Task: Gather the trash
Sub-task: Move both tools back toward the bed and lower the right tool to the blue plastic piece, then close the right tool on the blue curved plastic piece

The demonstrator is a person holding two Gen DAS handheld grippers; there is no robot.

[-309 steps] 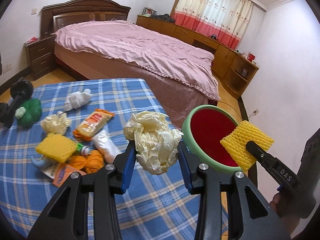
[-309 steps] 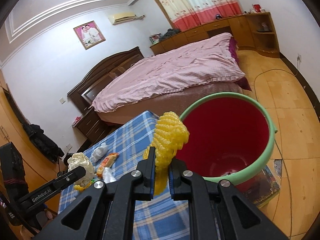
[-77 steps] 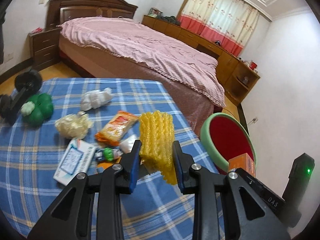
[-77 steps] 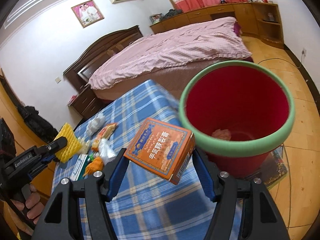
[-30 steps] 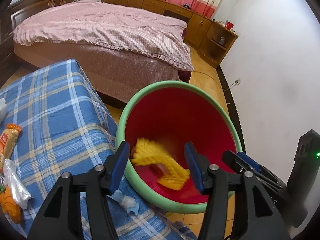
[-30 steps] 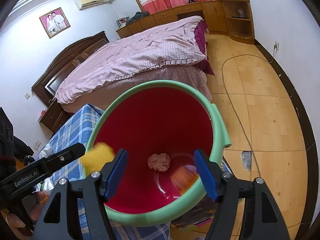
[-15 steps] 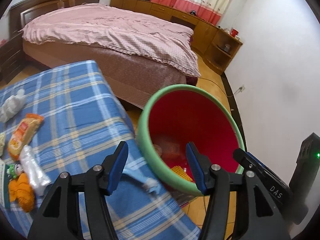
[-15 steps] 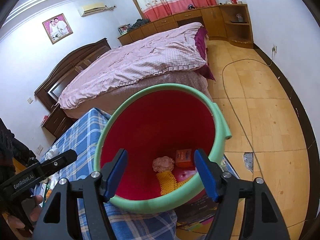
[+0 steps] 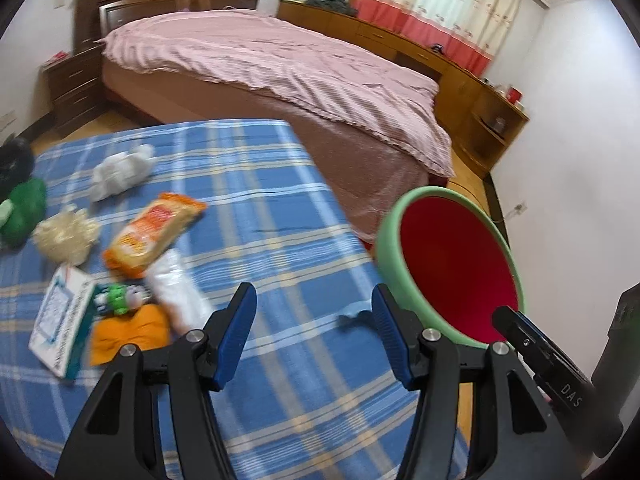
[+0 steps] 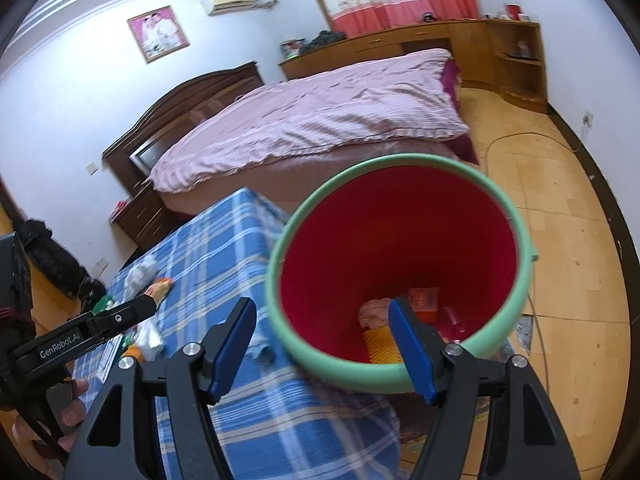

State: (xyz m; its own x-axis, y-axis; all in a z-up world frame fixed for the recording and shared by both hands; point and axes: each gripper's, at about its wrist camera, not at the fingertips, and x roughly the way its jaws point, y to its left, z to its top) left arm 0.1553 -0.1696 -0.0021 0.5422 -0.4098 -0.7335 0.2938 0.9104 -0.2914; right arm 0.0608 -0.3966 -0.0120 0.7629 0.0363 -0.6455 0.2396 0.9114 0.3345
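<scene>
My left gripper point(image 9: 314, 328) is open and empty above the blue plaid table point(image 9: 260, 208). Trash lies left of it: an orange snack packet point(image 9: 154, 234), a clear plastic wrapper point(image 9: 176, 292), an orange scrap point(image 9: 128, 330), a white-blue box point(image 9: 62, 318), a cream paper wad point(image 9: 66, 236), a white crumpled tissue point(image 9: 120, 172). The red bin with green rim point(image 9: 452, 264) stands right of the table. My right gripper point(image 10: 324, 344) is open and empty over the bin's near rim point(image 10: 344, 372). Inside lie an orange box point(image 10: 424, 298), yellow foam netting point(image 10: 380, 344) and a pinkish wad point(image 10: 374, 312).
A green toy point(image 9: 22, 208) and a black dumbbell point(image 9: 14, 160) sit at the table's left edge. A small blue scrap point(image 9: 354, 320) lies near the table's right edge. A pink-covered bed point(image 9: 280, 68) stands behind. Wooden floor point(image 10: 568, 240) lies right of the bin.
My left gripper has swung left from the bin back over the table, bringing the trash pile into view. My right gripper has drawn back a little from the bin. Both stay open.
</scene>
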